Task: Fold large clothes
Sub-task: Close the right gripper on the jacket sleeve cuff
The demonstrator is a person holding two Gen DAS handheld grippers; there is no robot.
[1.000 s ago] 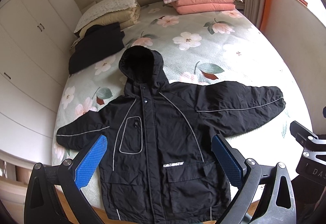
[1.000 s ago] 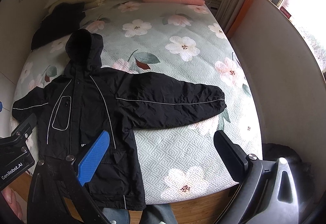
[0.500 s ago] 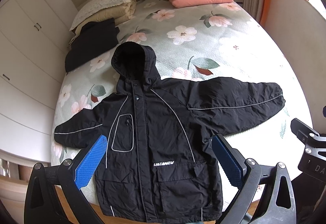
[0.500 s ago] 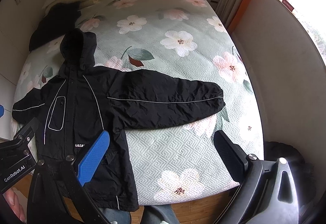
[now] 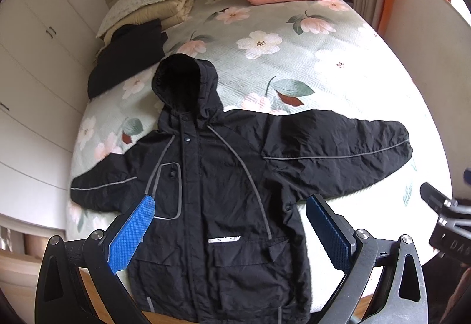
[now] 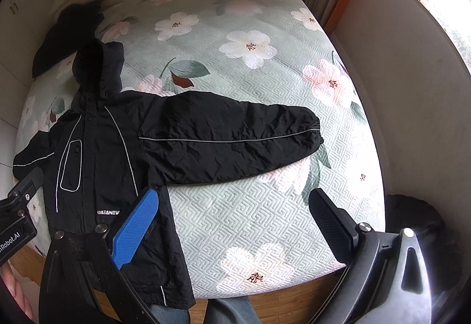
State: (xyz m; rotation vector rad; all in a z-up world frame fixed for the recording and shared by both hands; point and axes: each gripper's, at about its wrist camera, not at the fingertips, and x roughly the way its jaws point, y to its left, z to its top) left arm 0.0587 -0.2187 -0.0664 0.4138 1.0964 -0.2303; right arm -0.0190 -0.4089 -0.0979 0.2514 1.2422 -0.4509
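The black hooded jacket (image 5: 217, 194) lies front-up and spread flat at the foot end of the bed (image 5: 338, 59), its hem hanging just past the foot edge and its hood pointing toward the headboard. One sleeve (image 6: 229, 138) stretches toward the window-side edge; the other reaches the wardrobe-side edge. The left gripper (image 5: 229, 232) hovers wide apart over the jacket's lower body, holding nothing. The right gripper (image 6: 232, 226) is also spread wide and empty, above the bare quilt below the long sleeve.

The fabric looks slick and puffy, so a shallow pinch could catch only the top layer, and the folded sleeve may slide back. The overhanging hem could drag the jacket off the foot edge once it is lifted.
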